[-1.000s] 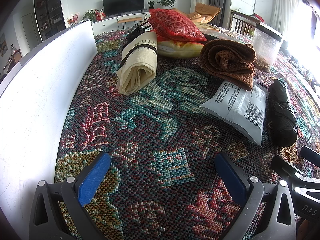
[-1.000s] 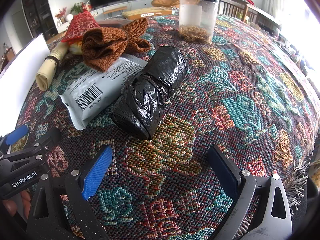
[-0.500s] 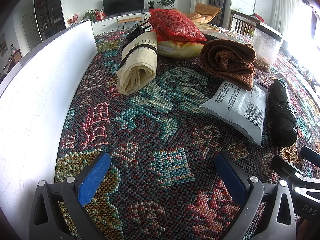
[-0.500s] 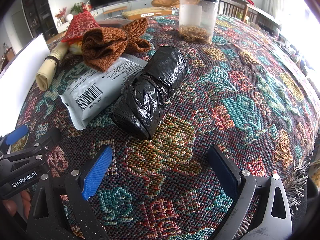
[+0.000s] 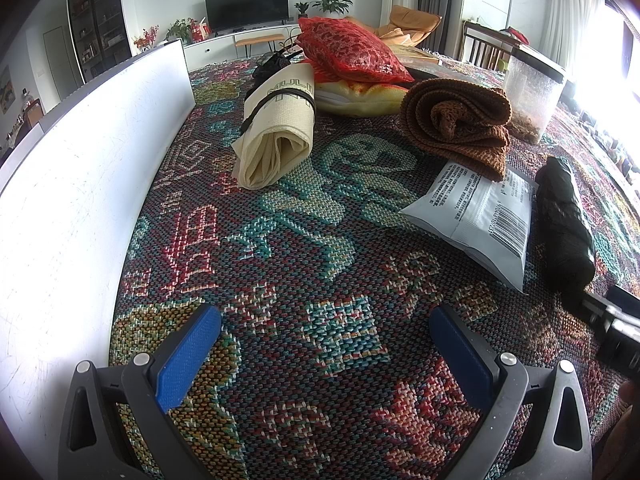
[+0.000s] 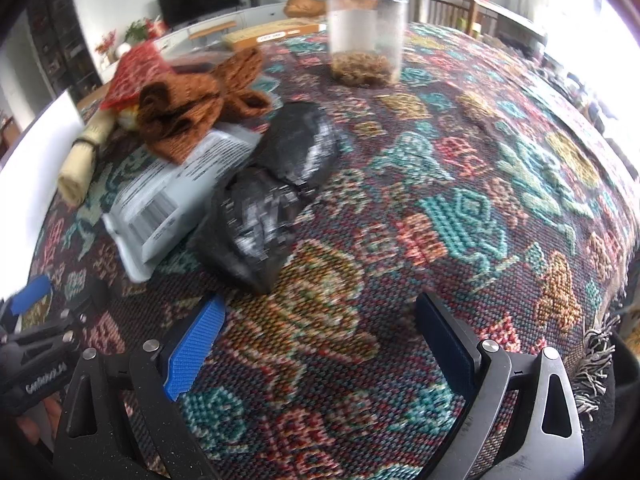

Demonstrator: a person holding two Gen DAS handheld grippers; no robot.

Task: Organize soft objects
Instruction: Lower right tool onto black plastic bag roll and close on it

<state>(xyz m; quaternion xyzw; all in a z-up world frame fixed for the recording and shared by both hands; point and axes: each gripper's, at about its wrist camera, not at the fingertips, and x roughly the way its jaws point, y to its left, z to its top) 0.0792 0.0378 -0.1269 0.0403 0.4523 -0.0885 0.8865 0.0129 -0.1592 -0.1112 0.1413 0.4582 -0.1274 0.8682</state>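
A rolled cream canvas bag, a brown knitted scarf, a red cushion on a yellow one, a grey plastic packet and a black plastic bundle lie on the patterned cloth. My left gripper is open and empty, low over the cloth in front of them. My right gripper is open and empty, just short of the black bundle. The packet, scarf and canvas roll lie to its left.
A white board stands along the left edge of the table. A clear jar with a black lid stands at the back. The fringed cloth edge hangs at the near right. The left gripper shows at the lower left.
The right gripper has moved forward and a little left towards the black bundle, blurring its view. The left gripper has stayed still.
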